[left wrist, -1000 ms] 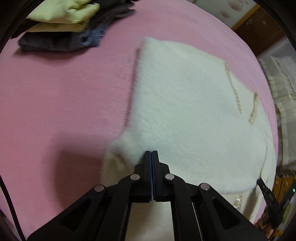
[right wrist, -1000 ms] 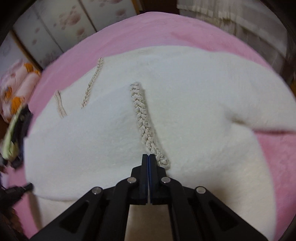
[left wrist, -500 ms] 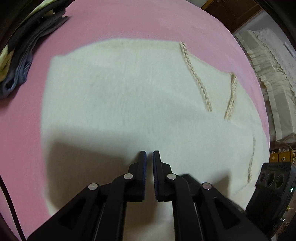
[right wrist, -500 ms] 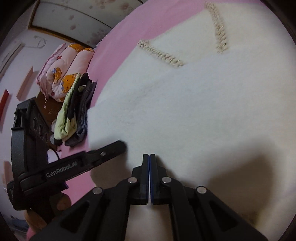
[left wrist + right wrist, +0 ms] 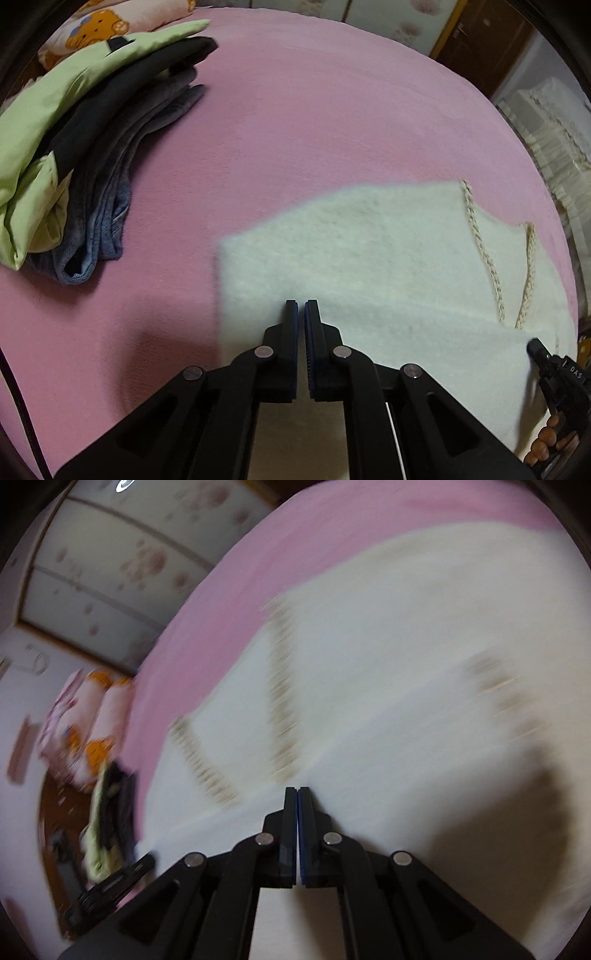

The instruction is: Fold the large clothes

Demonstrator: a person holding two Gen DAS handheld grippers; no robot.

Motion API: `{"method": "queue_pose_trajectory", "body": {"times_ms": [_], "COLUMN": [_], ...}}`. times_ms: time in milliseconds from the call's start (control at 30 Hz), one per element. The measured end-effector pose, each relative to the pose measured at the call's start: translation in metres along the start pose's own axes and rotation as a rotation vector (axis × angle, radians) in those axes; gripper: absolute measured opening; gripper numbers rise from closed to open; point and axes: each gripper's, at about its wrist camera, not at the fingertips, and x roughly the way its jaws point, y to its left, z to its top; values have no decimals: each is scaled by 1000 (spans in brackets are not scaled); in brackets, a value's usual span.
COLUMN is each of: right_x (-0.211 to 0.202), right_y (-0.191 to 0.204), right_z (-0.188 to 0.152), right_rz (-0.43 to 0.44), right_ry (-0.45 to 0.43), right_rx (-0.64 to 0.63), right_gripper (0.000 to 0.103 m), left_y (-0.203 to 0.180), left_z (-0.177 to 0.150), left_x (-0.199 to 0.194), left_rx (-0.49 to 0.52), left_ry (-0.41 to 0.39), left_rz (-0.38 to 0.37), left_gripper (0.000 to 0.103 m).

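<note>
- Cream fuzzy garment [image 5: 369,266] with braided trim [image 5: 484,258], spread flat on pink bed cover [image 5: 295,122], directly under and ahead of both grippers.
- Left gripper [image 5: 301,308] slightly parted, a narrow gap between pads, holding nothing, poised above garment's near edge.
- Right gripper [image 5: 297,794] pressed closed; impossible to tell whether any fabric is pinched, since view is blurred.
- Stack of folded clothes [image 5: 74,147], green, black and denim, far left of left gripper.
- Printed pillow [image 5: 107,26] beyond the stack.
</note>
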Motion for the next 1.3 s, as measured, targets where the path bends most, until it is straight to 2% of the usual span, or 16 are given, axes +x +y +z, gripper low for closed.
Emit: {"method": "queue_pose_trajectory", "body": {"times_ms": [100,200,233,367,467,533,600,667,733,767,833,967,1167,1200,1267,1300], "right_x": [-23,-34,-34,-42,-59,-71,-78,-82,-82,-81,-80,-92,-114,-118,-129,-133], "right_y": [-33,-42,-40,-15,17,36,53,65,70,71,70,68,42,36,18,10], "right_z": [14,18,18,11,-4,-20,-41,-66,-96,-107,-137,-188,-220,-223,-222,-221], "right_rz": [-64,-110,-118,-223,-188,-190,-187,-185,-167,-157,-152,-176,-140,-135,-129,-114], "right_ry": [-82,-121,-123,-167,-186,-175,-144,-105,-50,-22,45,108,180,182,180,178], "right_rx": [62,53,45,-18,-89,-128,-146,-141,-99,-77,-38,-42,-29,-20,14,35], "right_gripper": [0,0,0,0,0,0,0,0,2,2,2,2,4,6,20,21], "left_y": [18,25,10,5,10,12,16,31,33,14,17,17,-11,-17,-31,-38], "left_z": [6,10,16,15,14,8,-6,-26,-48,-65,-90,-131,-188,-193,-204,-206], "left_x": [-3,0,10,2,-17,-31,-46,-64,-74,-74,-79,-87,-105,-108,-115,-117], "left_rx": [-11,-2,7,28,0,-11,-20,-32,-43,-45,-48,-1,115,118,113,114], "left_ry": [-23,-20,-20,-31,-30,-38,-41,-34,-1,19,89,188,290,296,286,279], "left_rz": [16,25,30,33,17,23,38,47,46,47,45,35,48,53,47,45], "left_gripper": [3,3,3,3,4,13,37,48,49,49,50,56,59,63,64,65]}}
